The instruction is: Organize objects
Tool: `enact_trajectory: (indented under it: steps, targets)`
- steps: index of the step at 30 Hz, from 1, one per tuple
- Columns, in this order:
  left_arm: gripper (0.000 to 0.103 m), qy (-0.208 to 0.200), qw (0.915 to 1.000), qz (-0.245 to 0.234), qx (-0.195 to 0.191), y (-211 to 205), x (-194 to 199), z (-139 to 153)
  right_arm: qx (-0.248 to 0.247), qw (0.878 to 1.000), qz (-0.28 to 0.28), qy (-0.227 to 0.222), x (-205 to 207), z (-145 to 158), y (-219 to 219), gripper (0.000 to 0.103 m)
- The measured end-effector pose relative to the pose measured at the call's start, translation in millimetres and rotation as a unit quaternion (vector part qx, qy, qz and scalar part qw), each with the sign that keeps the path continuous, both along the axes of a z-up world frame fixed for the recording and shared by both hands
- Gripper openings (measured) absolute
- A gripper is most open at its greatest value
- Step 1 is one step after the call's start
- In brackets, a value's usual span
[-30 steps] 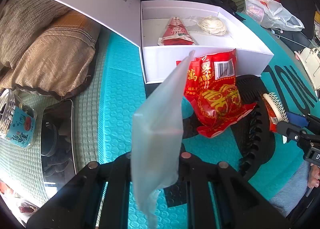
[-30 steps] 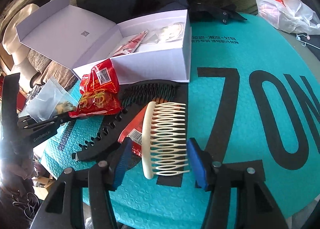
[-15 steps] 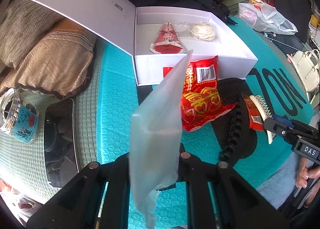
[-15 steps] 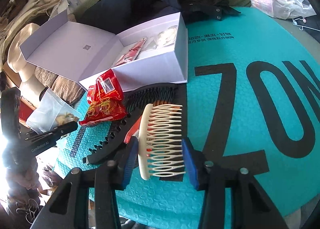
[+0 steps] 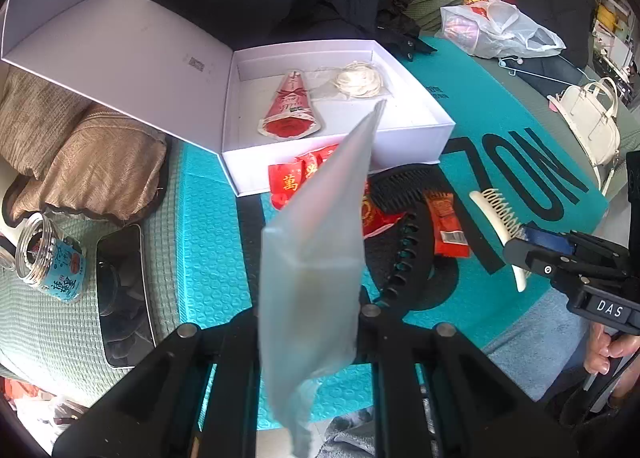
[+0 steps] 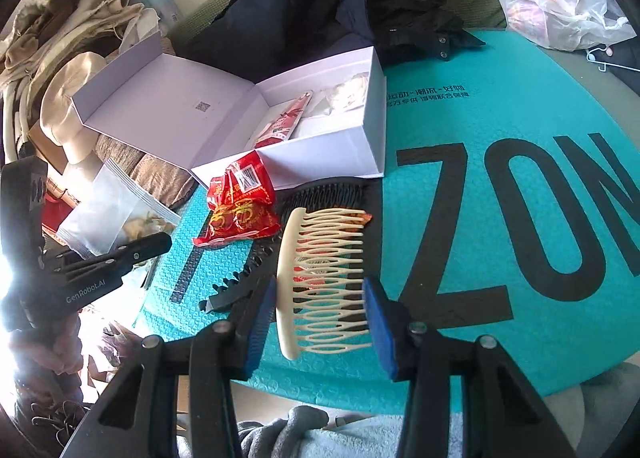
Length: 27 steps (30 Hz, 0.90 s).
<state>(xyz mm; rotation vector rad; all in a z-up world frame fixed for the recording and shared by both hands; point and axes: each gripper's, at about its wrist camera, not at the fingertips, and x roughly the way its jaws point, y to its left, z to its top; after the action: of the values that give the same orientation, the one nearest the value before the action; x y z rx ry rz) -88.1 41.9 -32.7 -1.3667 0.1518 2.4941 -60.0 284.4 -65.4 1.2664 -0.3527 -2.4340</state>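
Note:
My left gripper is shut on a clear zip bag and holds it up in front of the open white box; the bag also shows in the right wrist view. The box holds a red cone packet and a white coil. My right gripper has its blue pads on both sides of a cream hair comb, lifted off the teal mat. A red snack packet, a black comb and a black hair clip lie before the box.
A small red wrapper lies by the clip. A phone, a jar and a cushion are left of the mat. Dark clothes lie behind the box. A plastic bag and a white handbag are at right.
Both grippers have risen and pulled back from the box, so the scene looks smaller. The left keeps the zip bag. The right's pads have closed in on the cream comb and lifted it.

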Motion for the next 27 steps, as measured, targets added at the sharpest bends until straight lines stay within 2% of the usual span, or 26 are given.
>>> enact_trajectory:
  steps: [11, 20, 27]
  targets:
    - [0.012, -0.007, 0.9990, -0.042, 0.016, 44.9, 6.6, 21.3, 0.018, 0.999, 0.017, 0.026, 9.2, 37.8, 1.8, 0.045]
    - [0.012, 0.013, 0.9974, -0.070, 0.014, 69.3, -7.3, 51.2, 0.039, 0.998, 0.018, 0.048, 1.0, 66.4, 4.0, 0.045]
    - [0.012, 0.021, 0.9962, -0.082, 0.016, 81.5, -21.5, 68.5, 0.032, 0.997, 0.023, 0.061, -7.2, 81.5, 4.8, 0.045]
